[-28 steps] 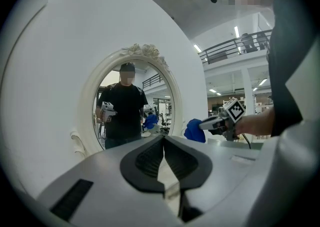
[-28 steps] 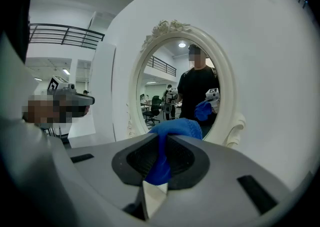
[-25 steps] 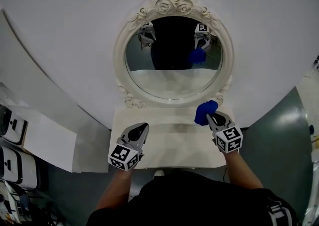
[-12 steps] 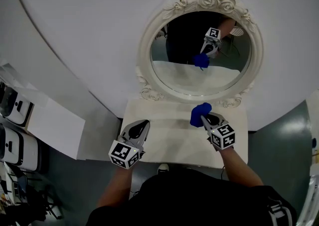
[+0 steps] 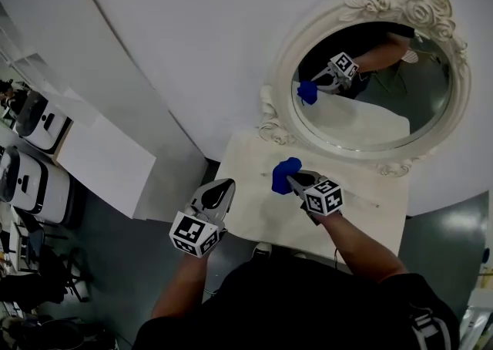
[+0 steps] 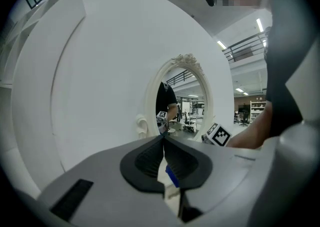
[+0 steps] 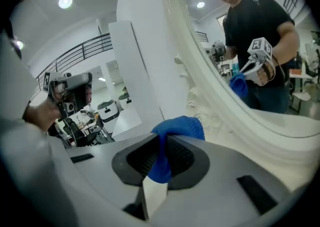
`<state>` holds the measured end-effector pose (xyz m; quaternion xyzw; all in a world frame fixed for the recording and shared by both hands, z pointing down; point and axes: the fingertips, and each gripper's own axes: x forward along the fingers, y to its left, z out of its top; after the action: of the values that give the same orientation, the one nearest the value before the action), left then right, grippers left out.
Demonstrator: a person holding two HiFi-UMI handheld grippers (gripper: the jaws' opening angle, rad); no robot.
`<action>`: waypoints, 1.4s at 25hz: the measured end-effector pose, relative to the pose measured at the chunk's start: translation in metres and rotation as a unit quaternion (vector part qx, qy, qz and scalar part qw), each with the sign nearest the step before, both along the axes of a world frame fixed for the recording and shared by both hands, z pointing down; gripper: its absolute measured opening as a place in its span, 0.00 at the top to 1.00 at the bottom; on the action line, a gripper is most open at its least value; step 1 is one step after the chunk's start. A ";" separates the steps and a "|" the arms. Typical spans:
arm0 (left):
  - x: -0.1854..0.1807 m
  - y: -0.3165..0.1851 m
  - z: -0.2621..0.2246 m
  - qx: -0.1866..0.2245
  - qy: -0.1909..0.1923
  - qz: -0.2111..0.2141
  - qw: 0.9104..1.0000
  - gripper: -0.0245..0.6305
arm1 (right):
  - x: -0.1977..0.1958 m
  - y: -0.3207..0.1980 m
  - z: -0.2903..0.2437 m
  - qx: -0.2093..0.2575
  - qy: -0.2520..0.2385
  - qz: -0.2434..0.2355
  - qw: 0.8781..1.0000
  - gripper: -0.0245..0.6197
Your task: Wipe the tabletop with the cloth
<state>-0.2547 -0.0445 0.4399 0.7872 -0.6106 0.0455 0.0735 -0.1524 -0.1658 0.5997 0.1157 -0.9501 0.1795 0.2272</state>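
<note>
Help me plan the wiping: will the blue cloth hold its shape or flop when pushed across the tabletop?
Probably floppy: the cloth bunches into a soft wad where the right gripper pinches it. Likely light, since a thin pinch carries it. It may fold on the tabletop rather than slide flat.

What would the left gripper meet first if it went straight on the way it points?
Probably the ornate round mirror, near its lower-left frame. The left gripper, jaws together, aims there, but depth is unclear.

The small cream-white rectangular tabletop (image 5: 248, 200) bears an oval mirror in a carved cream frame (image 5: 271, 131) along its back edge, and a bunched blue cloth (image 5: 283, 174) over its middle, contact unclear.
</note>
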 end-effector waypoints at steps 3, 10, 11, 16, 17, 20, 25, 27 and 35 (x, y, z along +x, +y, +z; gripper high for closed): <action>-0.020 0.008 0.007 -0.005 0.005 -0.016 1.000 0.94 | -0.044 0.015 0.027 -0.029 0.002 -0.045 0.999 0.91; -0.058 0.025 0.023 -0.018 0.009 -0.045 0.999 0.94 | -0.123 0.044 0.083 -0.069 0.020 -0.106 0.992 0.91; -0.064 0.027 0.024 -0.017 0.009 -0.048 0.999 0.94 | -0.133 0.047 0.091 -0.072 0.025 -0.110 0.991 0.91; -0.081 0.033 0.030 -0.021 0.006 -0.052 0.998 0.94 | -0.176 0.058 0.130 -0.089 0.048 -0.126 0.987 0.91; -0.085 0.034 0.032 -0.024 0.006 -0.052 0.998 0.94 | -0.184 0.061 0.136 -0.097 0.049 -0.129 0.986 0.91; -0.094 0.037 0.040 -0.033 0.008 -0.050 0.998 0.94 | -0.210 0.071 0.151 -0.119 0.049 -0.138 0.982 0.91; -0.108 0.043 0.048 -0.041 -0.001 -0.048 0.998 0.94 | -0.245 0.081 0.179 -0.130 0.068 -0.144 0.979 0.91; -0.114 0.044 0.050 -0.043 -0.004 -0.047 0.998 0.94 | -0.253 0.083 0.193 -0.139 0.078 -0.141 0.977 0.91; -0.131 0.055 0.054 -0.043 -0.004 -0.045 0.998 0.94 | -0.255 0.079 0.245 -0.158 0.132 -0.109 0.973 0.91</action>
<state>-0.3856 0.0104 0.4939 0.7545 -0.6435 0.0721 0.1069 -0.4073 -0.0870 0.8442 -0.0032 -0.8784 0.2846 0.3840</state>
